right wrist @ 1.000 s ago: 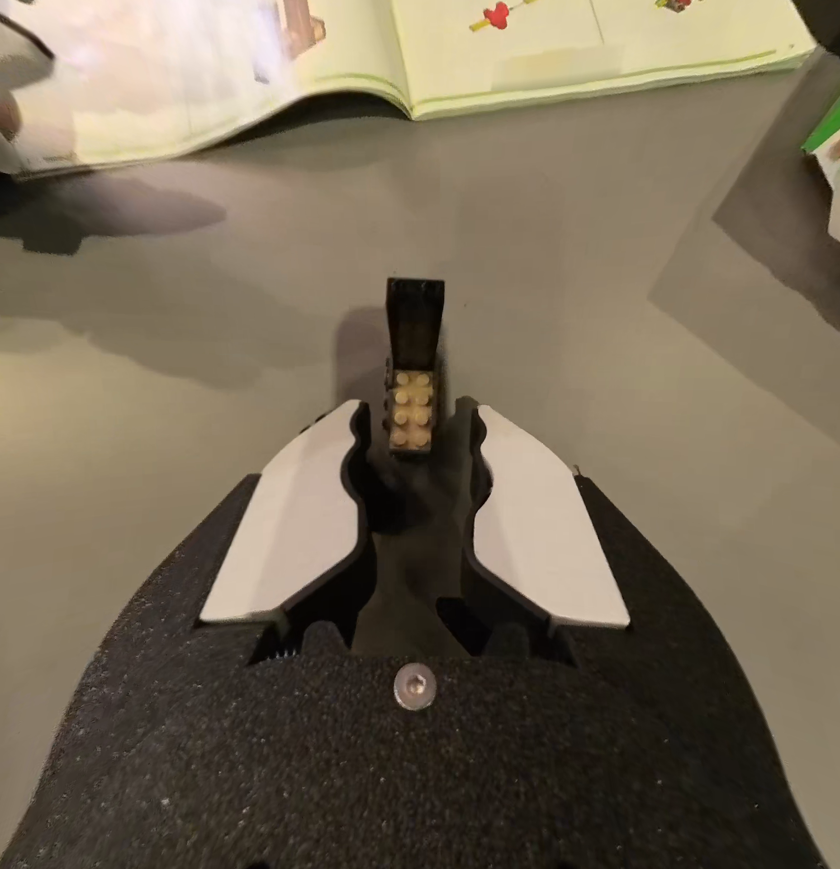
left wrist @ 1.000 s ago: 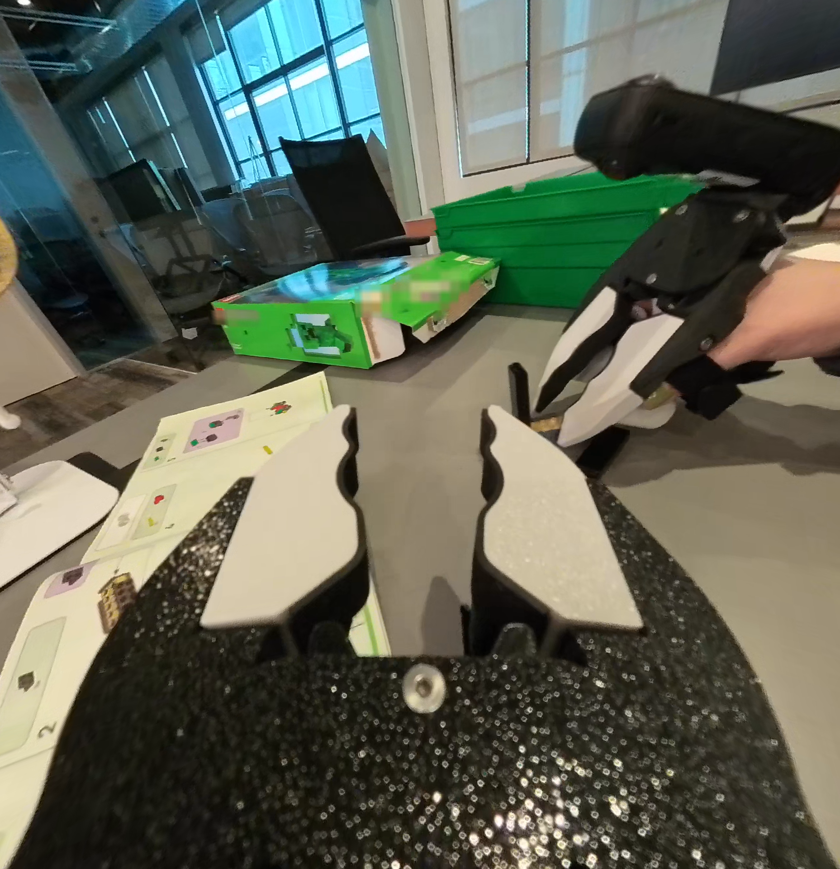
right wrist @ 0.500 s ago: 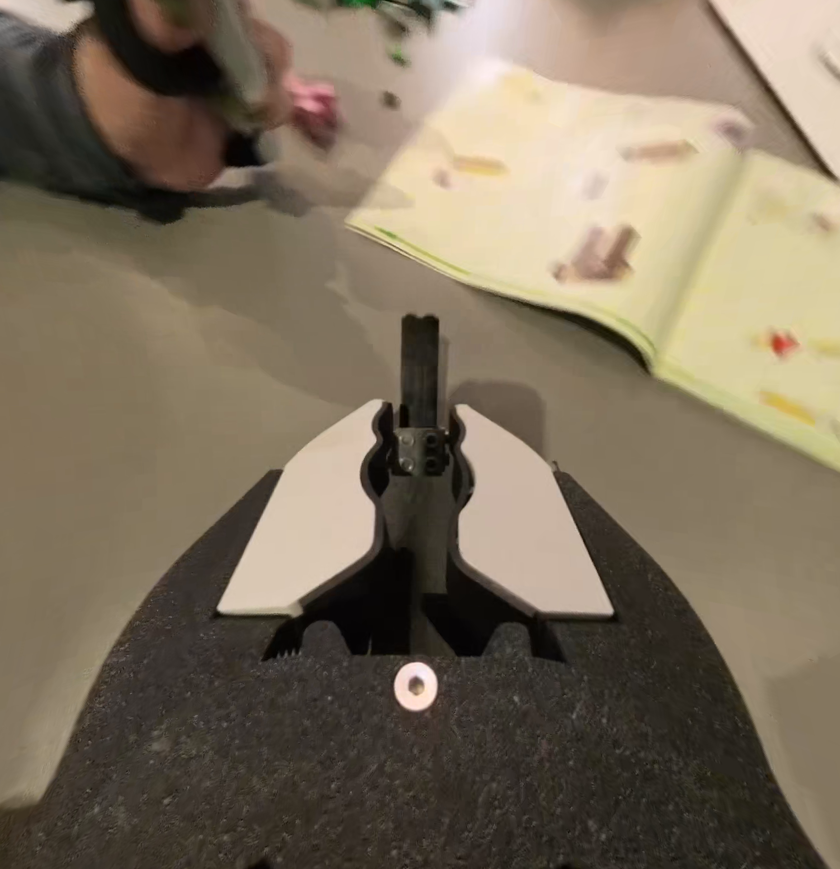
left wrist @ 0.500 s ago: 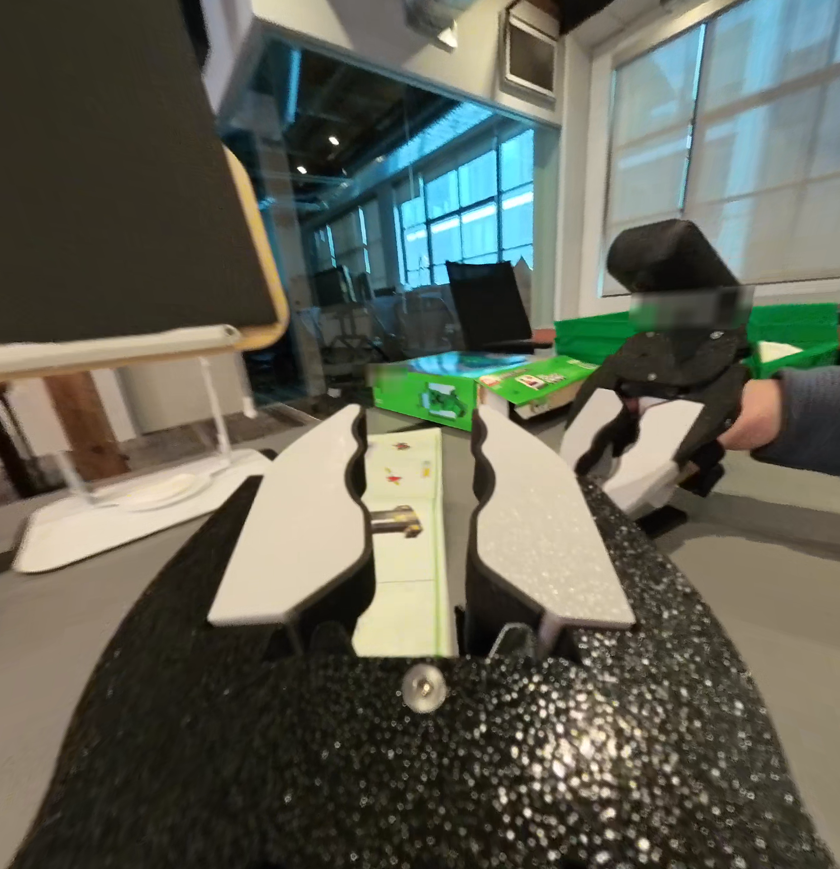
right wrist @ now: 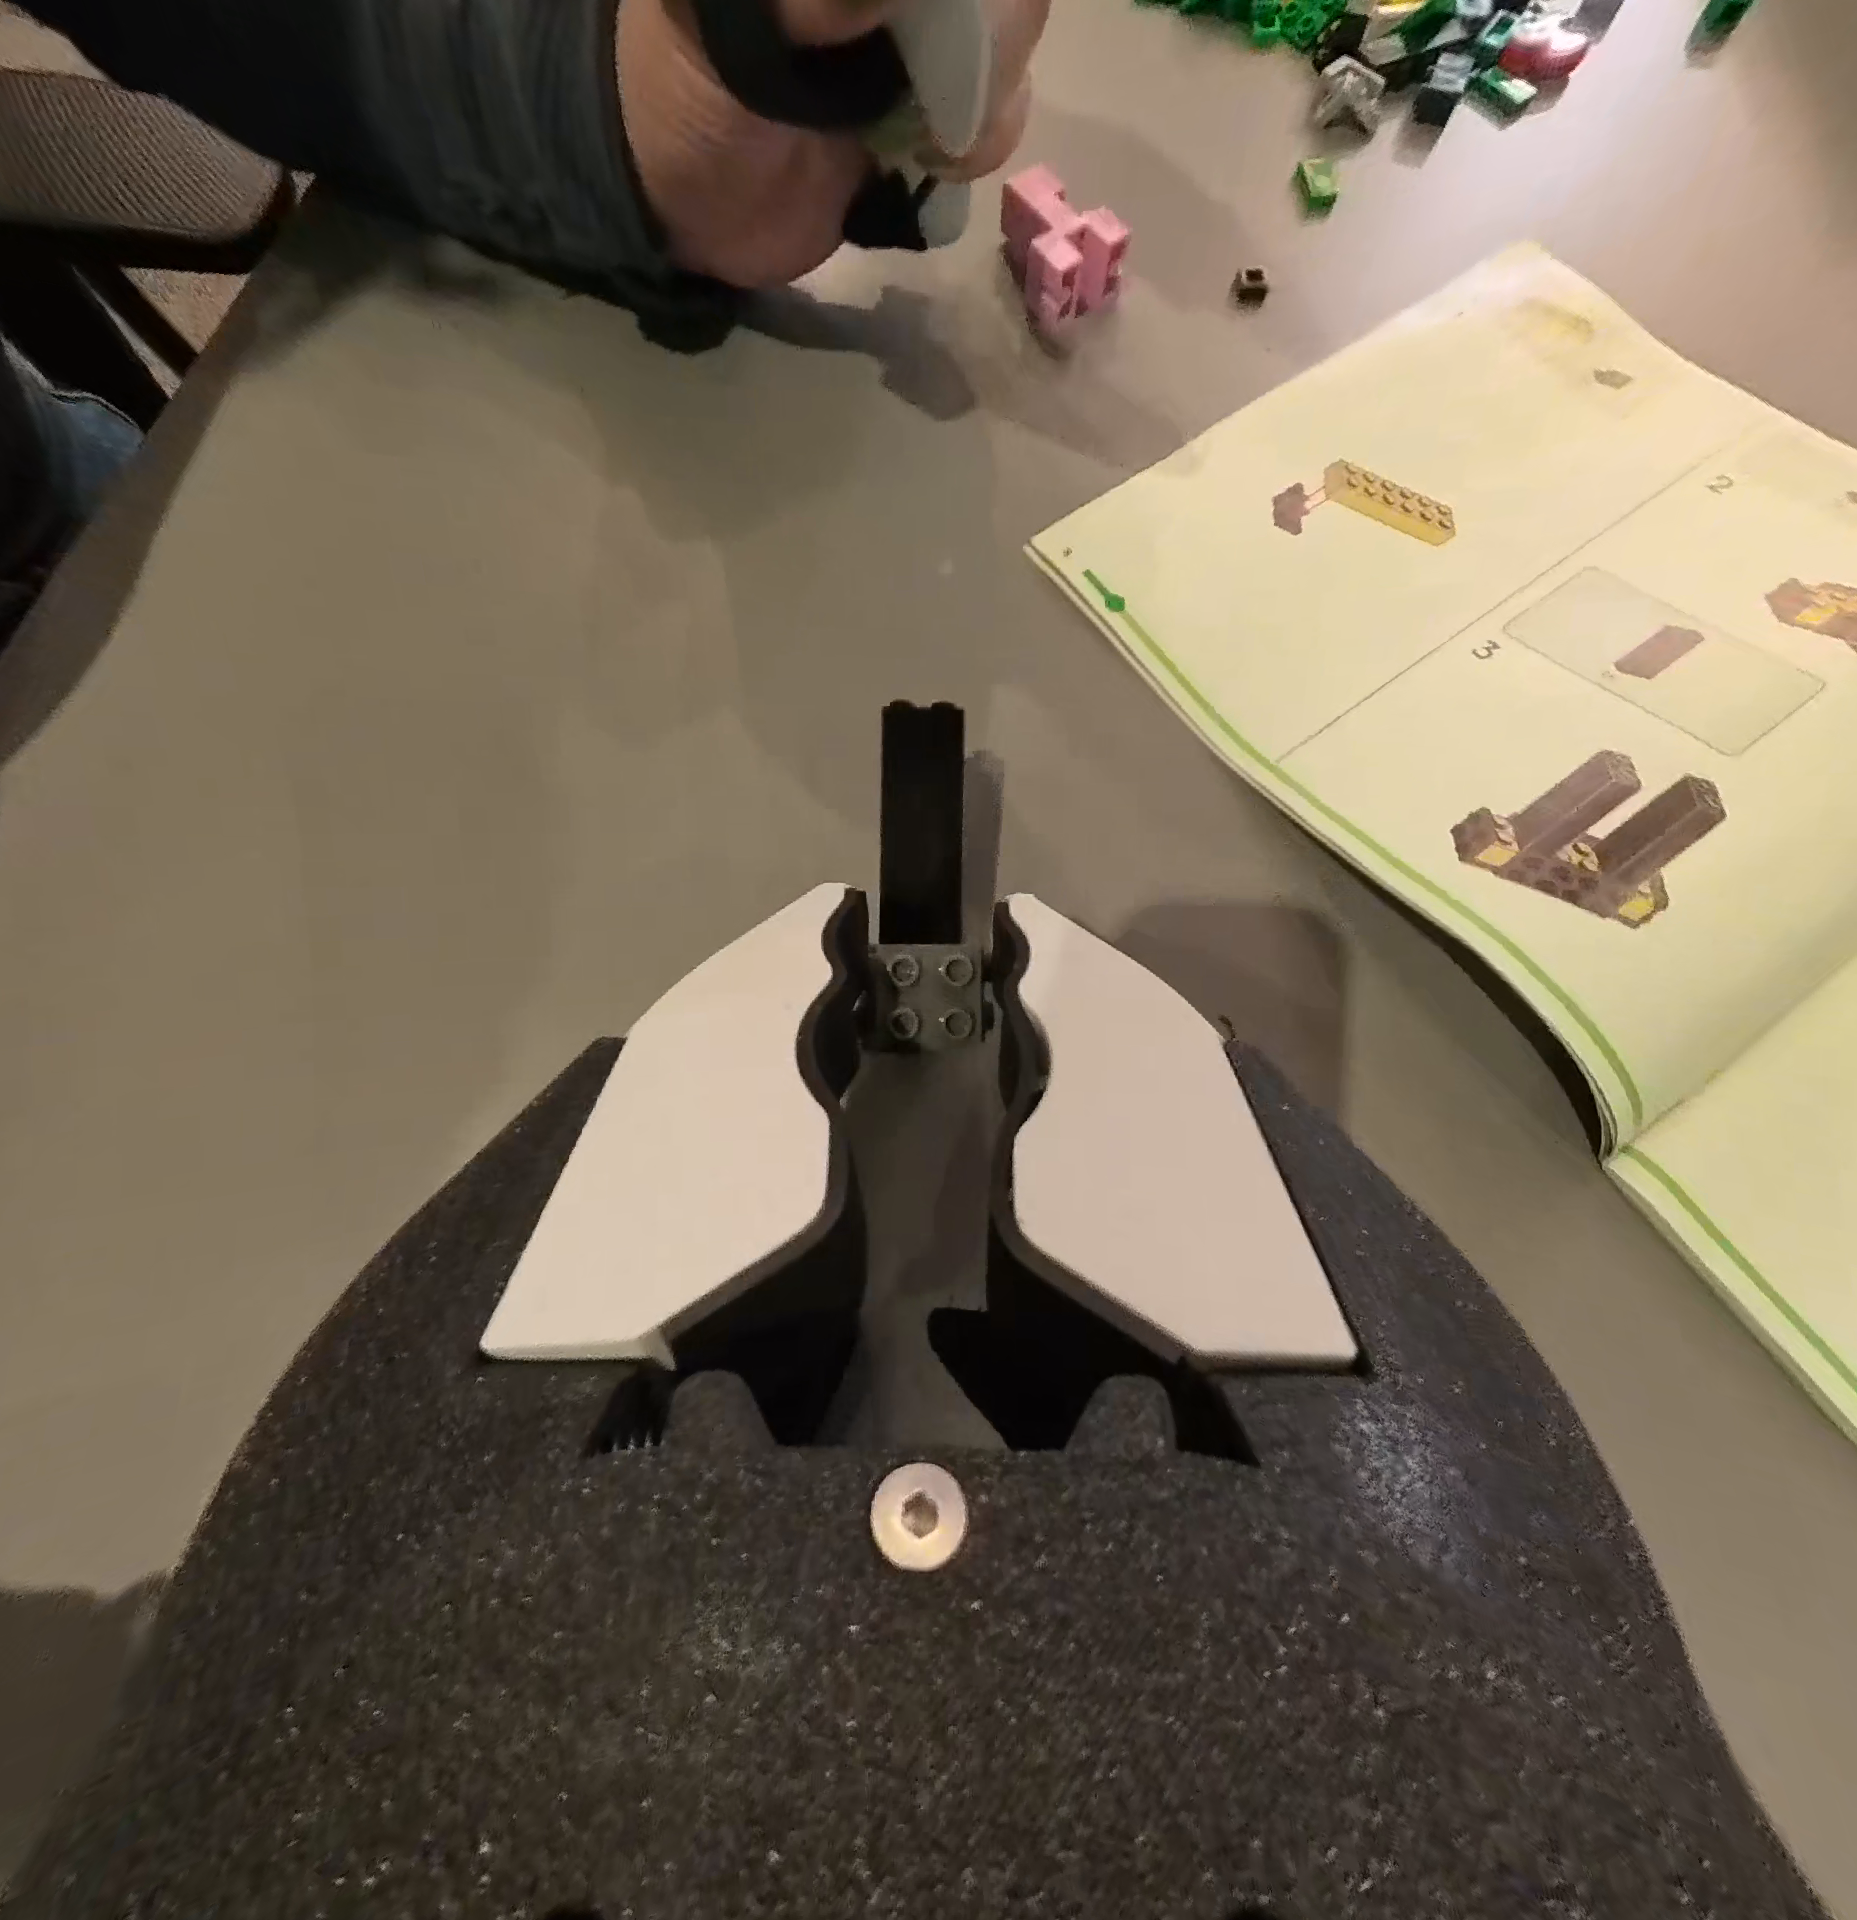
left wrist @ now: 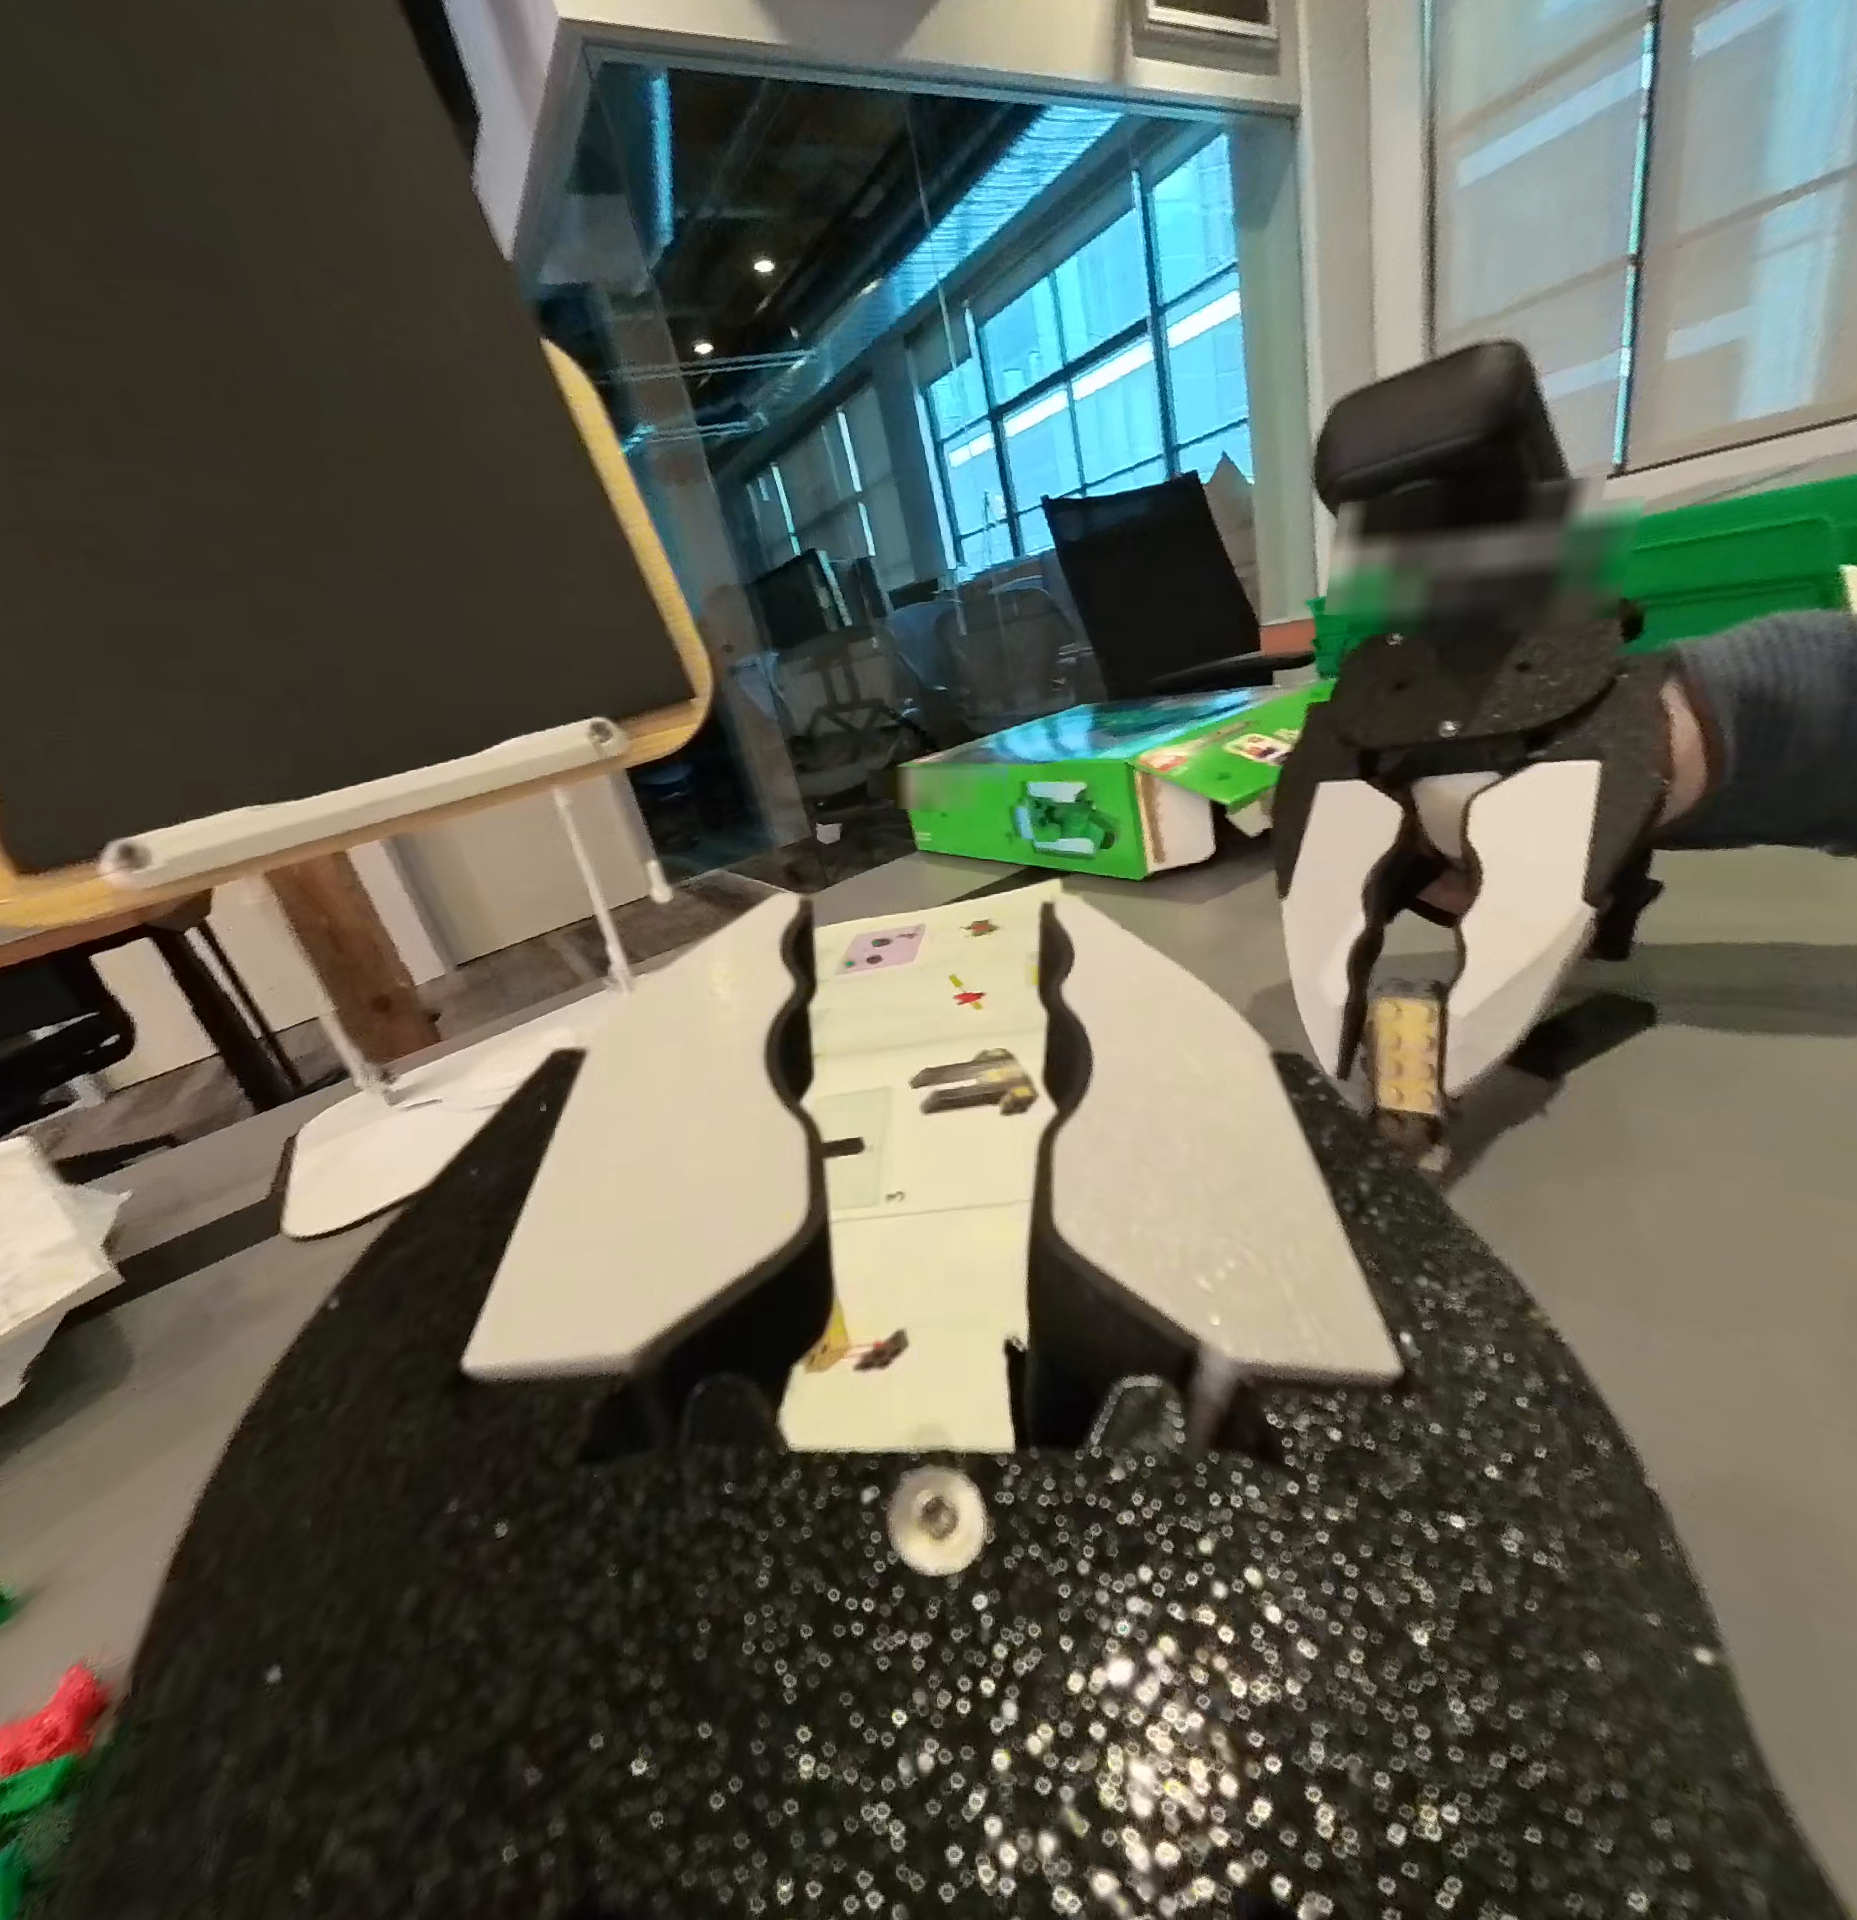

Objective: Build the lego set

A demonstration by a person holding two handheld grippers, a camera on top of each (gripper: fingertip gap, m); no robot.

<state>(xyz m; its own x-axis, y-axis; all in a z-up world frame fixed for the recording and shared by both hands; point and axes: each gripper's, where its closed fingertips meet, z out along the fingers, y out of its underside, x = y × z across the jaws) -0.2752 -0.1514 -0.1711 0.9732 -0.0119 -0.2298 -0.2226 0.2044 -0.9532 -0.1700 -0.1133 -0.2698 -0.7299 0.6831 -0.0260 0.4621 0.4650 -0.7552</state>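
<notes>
Left wrist view: grey matte tabletop runs bare to the right of the left gripper, whose white fingers stand parted with nothing between them. Seen through their gap lies a pale green instruction booklet. Beyond it sits a green cardboard set box; to the left stands a dark tablet on a white stand, before glass office walls. Ahead to the right, the right gripper points down over the table, clamping a tan and dark brown brick assembly at its tips.

Right wrist view: open tabletop spreads ahead and to the left of the right gripper, ending at an edge at far left. Its fingers are closed upon the brick assembly, whose dark column projects forward beyond the tips. The booklet lies open to the right. Farther ahead are a pink brick figure, a scatter of loose green bricks, and a hand.
</notes>
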